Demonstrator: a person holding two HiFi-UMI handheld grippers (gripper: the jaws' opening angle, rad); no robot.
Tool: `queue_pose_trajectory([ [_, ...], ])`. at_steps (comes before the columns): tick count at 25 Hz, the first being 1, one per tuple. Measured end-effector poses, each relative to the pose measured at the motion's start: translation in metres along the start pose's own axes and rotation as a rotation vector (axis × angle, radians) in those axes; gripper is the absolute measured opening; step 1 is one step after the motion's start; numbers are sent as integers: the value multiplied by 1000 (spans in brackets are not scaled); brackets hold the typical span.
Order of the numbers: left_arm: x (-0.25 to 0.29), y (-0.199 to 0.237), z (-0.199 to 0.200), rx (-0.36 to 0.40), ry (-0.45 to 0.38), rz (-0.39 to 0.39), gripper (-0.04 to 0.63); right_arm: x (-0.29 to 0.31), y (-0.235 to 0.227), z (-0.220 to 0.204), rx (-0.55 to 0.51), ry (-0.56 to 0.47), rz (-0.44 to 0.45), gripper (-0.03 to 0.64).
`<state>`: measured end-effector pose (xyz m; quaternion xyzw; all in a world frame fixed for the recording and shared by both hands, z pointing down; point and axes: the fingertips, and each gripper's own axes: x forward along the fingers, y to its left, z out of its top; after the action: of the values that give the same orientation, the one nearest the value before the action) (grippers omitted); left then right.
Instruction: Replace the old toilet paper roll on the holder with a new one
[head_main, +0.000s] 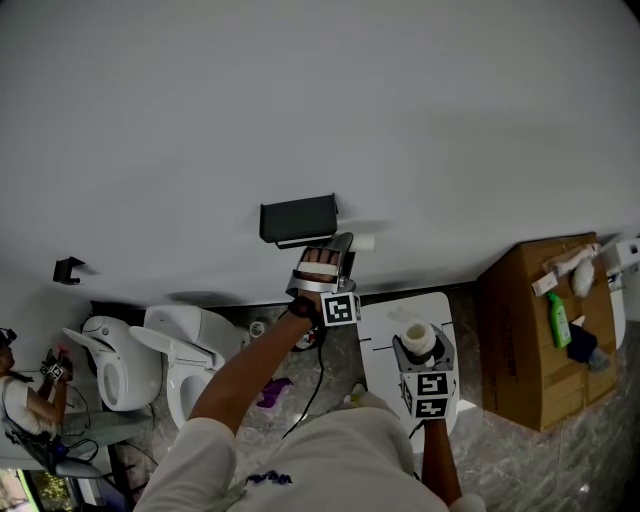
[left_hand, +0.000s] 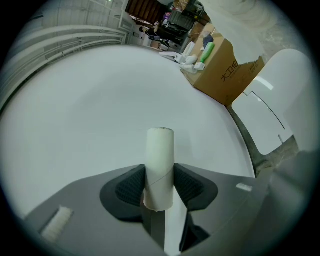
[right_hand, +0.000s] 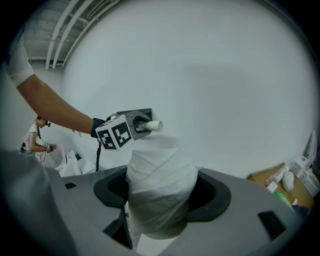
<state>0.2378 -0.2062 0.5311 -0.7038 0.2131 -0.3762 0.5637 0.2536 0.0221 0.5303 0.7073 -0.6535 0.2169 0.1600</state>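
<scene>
Head view: against a white wall, the left gripper (head_main: 340, 250) holds a bare pale cardboard tube (head_main: 364, 242) just beside the black wall-mounted paper holder (head_main: 298, 218). The right gripper (head_main: 421, 350) waits lower down with a full white toilet paper roll (head_main: 420, 338). The sound course looks to be carrying the spent tube well clear of the holder before the fresh roll goes up.

Left gripper view: the jaws stand partly closed and pinch the tube (left_hand: 160, 165) near its lower end, pads on either side.

Right gripper view: the jaws are spread wide around the plump roll (right_hand: 160, 180) and grip its sides. Beyond it, the left gripper (right_hand: 142, 126) keeps the tube (right_hand: 151, 125) level in front of the holder (right_hand: 134, 113).
</scene>
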Motion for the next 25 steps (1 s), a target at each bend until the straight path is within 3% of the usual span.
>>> queue_pose_trajectory([
  [4, -12, 10, 12, -100, -40, 16, 181, 0, -4, -1, 0, 8, -10, 312],
  [10, -56, 35, 18, -380, -91, 70, 181, 0, -8, 10, -19, -20, -30, 312],
  [16, -113, 57, -12, -627, -103, 118, 181, -1, 4, 45, -73, -105, -5, 311],
  [23, -164, 77, -58, -1060, -199, 95, 181, 1, 13, 70, -122, -176, 15, 311],
  [25, -172, 77, -72, -1145, -205, 91, 181, 4, 17, 77, -131, -183, 15, 311],
])
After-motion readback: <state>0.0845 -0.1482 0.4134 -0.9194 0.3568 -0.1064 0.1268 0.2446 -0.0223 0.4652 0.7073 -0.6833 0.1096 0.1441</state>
